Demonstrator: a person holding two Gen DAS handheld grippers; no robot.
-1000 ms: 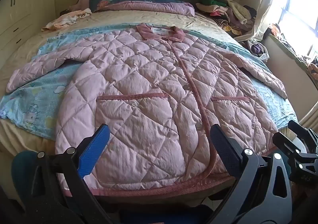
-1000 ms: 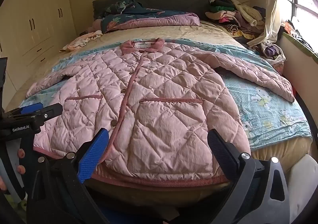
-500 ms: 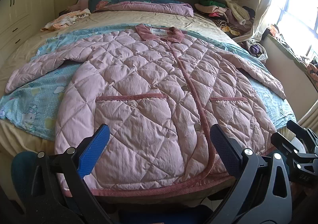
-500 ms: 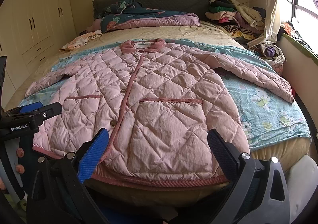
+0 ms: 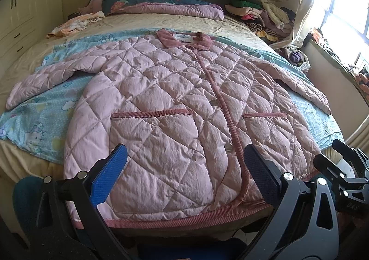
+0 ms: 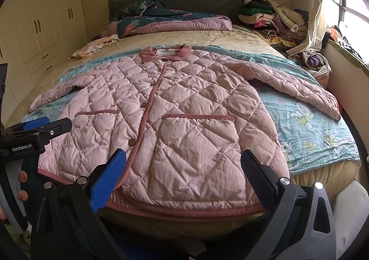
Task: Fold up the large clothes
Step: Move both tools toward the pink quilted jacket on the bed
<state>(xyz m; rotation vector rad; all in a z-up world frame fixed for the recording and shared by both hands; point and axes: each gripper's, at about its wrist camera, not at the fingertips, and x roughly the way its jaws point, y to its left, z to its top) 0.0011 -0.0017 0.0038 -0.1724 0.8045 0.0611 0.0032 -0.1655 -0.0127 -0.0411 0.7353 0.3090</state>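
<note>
So there's a pink quilted jacket [image 5: 175, 107] spread flat, front up and buttoned, on a bed [image 5: 161, 26]. It lies on a light blue cartoon sheet [image 5: 46, 116], collar toward the headboard, both sleeves stretched out to the sides, and the hem hangs right at the foot edge of the mattress.

The left gripper [image 5: 184, 174] sits just off that foot edge, over the hem on the left-pocket side. Its fingers [image 5: 108, 176] are spread wide and hold nothing. The right gripper [image 6: 183, 174] is the same deal: wide open, empty, above the hem near the other pocket.

What differs between the views: the left wrist camera catches the black tips of the right gripper poking in at its right edge, and shows more of the left sleeve lying out over the sheet. The right wrist camera sees the left gripper from the side, at its left edge, with a hand [image 6: 22, 185] wrapped on the handle (just fingertips showing). It also gives a better look at the wardrobe doors [image 6: 46, 19], the right sleeve running toward the window side, and the pile of clothes [image 6: 274, 19] up in the far corner of the bed. A dark floral quilt [image 6: 166, 19] is bunched by the headboard in both.
</note>
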